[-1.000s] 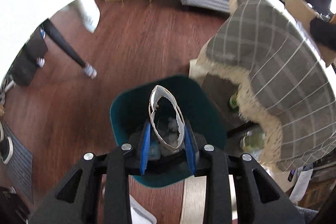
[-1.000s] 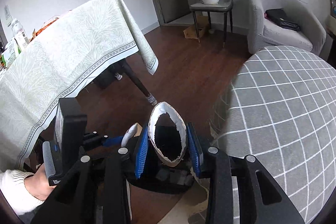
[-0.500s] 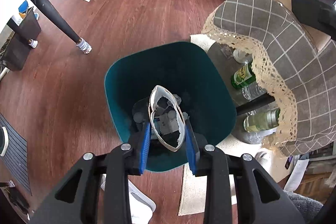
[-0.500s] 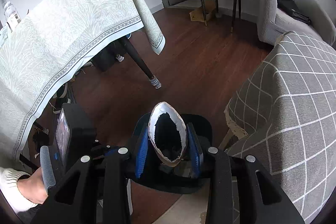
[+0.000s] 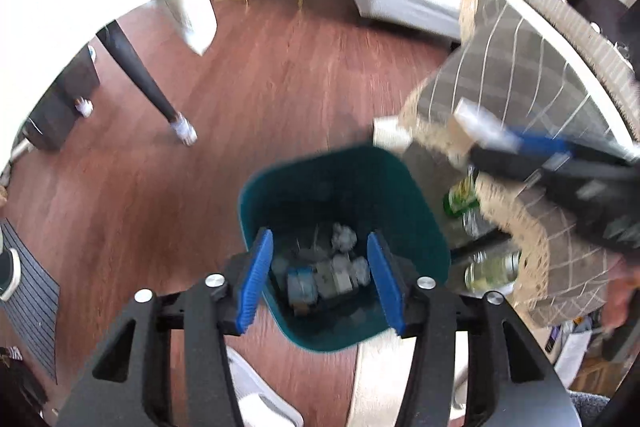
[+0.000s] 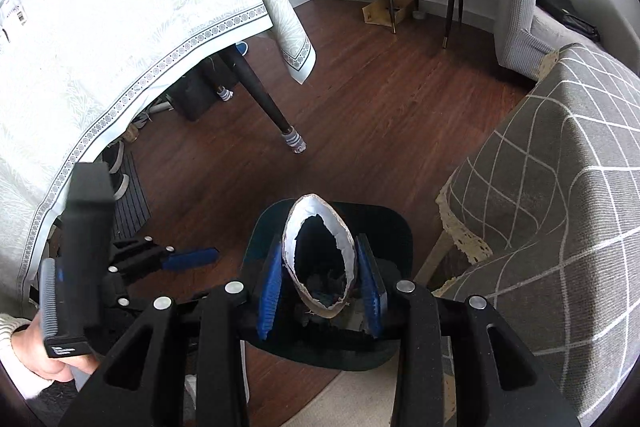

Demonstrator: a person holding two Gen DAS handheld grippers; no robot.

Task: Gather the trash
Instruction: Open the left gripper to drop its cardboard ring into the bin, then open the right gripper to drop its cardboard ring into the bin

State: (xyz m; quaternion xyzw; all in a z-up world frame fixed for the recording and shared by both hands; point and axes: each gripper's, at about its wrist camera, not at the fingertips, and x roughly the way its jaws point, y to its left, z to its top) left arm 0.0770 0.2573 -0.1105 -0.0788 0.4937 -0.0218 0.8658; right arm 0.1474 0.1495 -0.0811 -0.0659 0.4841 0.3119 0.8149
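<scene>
The bin (image 5: 416,211) is dark teal, with pale grey-white crumpled scraps (image 5: 344,237) inside. The floor (image 5: 280,75) is reddish-brown wood grain. The cloth (image 6: 568,163) is grey with a thin white check and a cream fringe. The tablecloth (image 6: 120,27) is pale cream with a faint leaf print and a grey dotted border. Both grippers are black with blue pads (image 5: 256,281). The torn cup (image 6: 318,255) is white inside.
</scene>
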